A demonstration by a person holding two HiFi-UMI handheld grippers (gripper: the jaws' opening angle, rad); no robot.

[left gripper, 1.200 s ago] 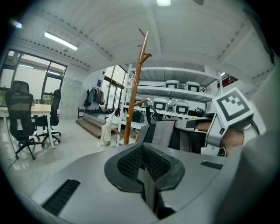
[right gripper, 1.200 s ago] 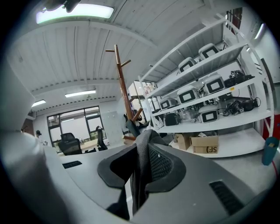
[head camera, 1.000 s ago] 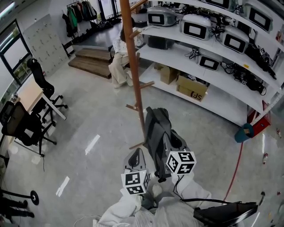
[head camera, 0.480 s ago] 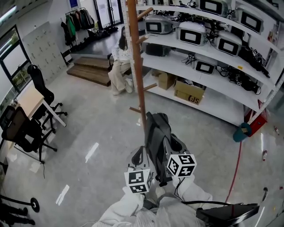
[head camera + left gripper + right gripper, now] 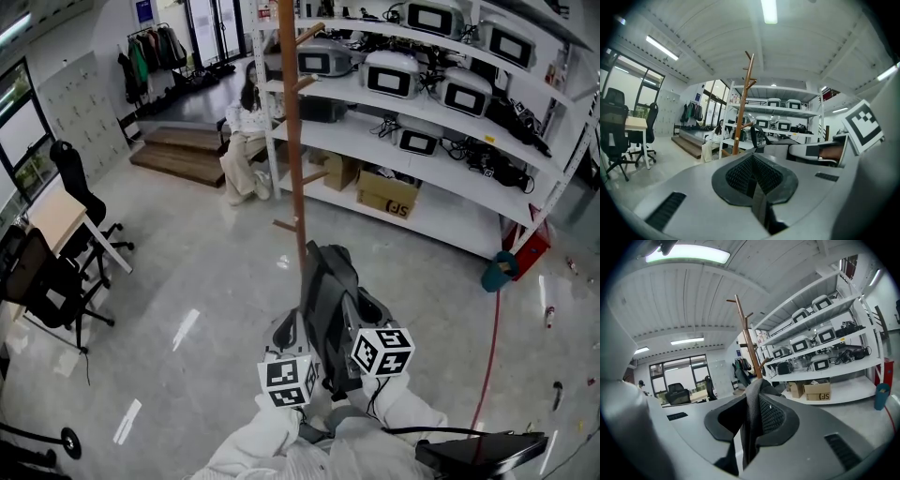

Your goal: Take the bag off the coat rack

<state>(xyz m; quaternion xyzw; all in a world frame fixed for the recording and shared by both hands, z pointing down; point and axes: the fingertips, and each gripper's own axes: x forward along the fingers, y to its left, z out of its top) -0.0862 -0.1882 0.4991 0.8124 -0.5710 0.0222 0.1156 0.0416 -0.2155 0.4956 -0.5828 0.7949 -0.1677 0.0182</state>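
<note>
- Beside the coat rack (image 5: 294, 141), the bag (image 5: 328, 281) and both grippers have drawn back. The pole looks farther off than a second ago.
- Both gripper views show the rack standing apart, beyond the jaws. I judge the bag is off its peg and the task is nearly done.
- The right gripper (image 5: 750, 416) is clamped on a fold of the bag.
- The left gripper (image 5: 753, 178) has its jaws together, holding nothing.
- What the bag holds is not visible. A cardboard box (image 5: 386, 194) on the low shelf (image 5: 450, 225) shows no contents either.
</note>
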